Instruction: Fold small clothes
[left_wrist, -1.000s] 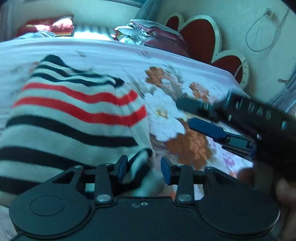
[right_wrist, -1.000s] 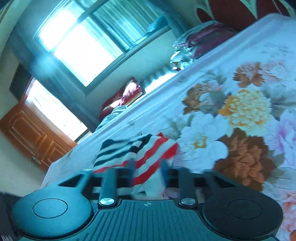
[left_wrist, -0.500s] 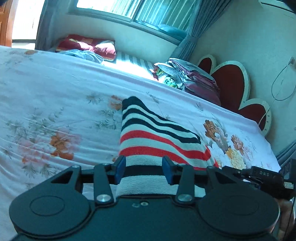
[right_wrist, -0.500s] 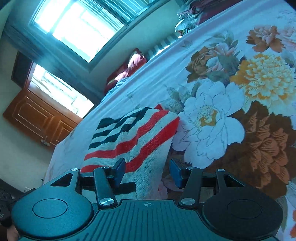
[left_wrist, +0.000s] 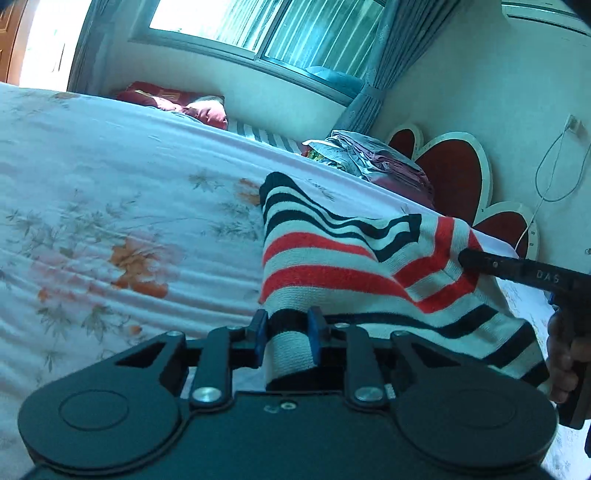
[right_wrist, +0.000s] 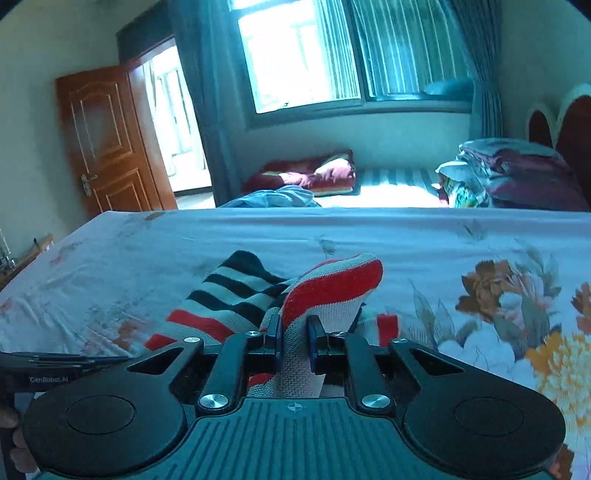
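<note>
A small knitted garment (left_wrist: 325, 258) with white, red and dark stripes lies on the floral bed sheet (left_wrist: 110, 206). My left gripper (left_wrist: 284, 328) is shut on its near hem. My right gripper (right_wrist: 293, 332) is shut on another edge of the garment (right_wrist: 332, 291) and holds that edge raised and bunched. In the left wrist view the right gripper (left_wrist: 469, 258) reaches in from the right and pinches the red-striped corner. The left gripper's body (right_wrist: 48, 369) shows at the left edge of the right wrist view.
A pile of folded bedding (left_wrist: 373, 158) sits near the red heart-shaped headboard (left_wrist: 454, 173). Dark red pillows (right_wrist: 310, 173) and blue cloth (right_wrist: 273, 195) lie under the window. A wooden door (right_wrist: 107, 140) stands open at the left.
Both grippers have closed on the garment's edges. The right one has lifted its corner, so the cloth now bunches up. Both views have tilted up toward the window.
</note>
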